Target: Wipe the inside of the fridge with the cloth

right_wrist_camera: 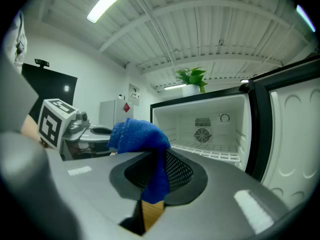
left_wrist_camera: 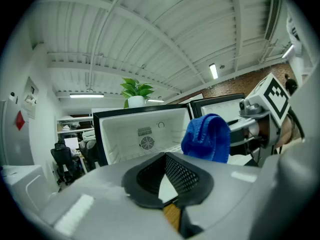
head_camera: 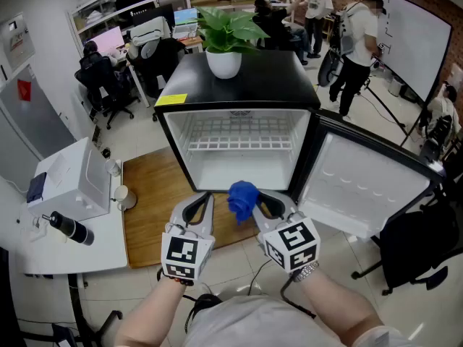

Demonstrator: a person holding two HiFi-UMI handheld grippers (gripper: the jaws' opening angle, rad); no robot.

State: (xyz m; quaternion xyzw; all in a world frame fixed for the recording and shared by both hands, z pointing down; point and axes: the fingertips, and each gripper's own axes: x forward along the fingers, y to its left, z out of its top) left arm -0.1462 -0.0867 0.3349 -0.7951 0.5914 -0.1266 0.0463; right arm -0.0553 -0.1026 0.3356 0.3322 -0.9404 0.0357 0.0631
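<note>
A leafy potted plant (head_camera: 226,42) in a white pot stands near a yellow note (head_camera: 171,99). At left, a white worktop (head_camera: 94,255) carries a boxy white machine (head_camera: 69,179) and a black flask (head_camera: 69,228) lying on its side. A wooden board (head_camera: 148,201) lies on the floor beside it. A person (head_camera: 358,42) stands by a whiteboard (head_camera: 416,31).

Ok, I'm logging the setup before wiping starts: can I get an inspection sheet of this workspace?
Surface: wooden board on tiled floor.
Job's things: fridge with door swung open, wire shelf inside; blue cloth in front of the opening.
Clutter: potted plant and yellow note on the fridge top; white machine, black flask on side table.
Grippers: left gripper shut, empty; right gripper shut on blue cloth.
Cables: black cable on floor.
Surroundings: office desks, people, whiteboard.
</note>
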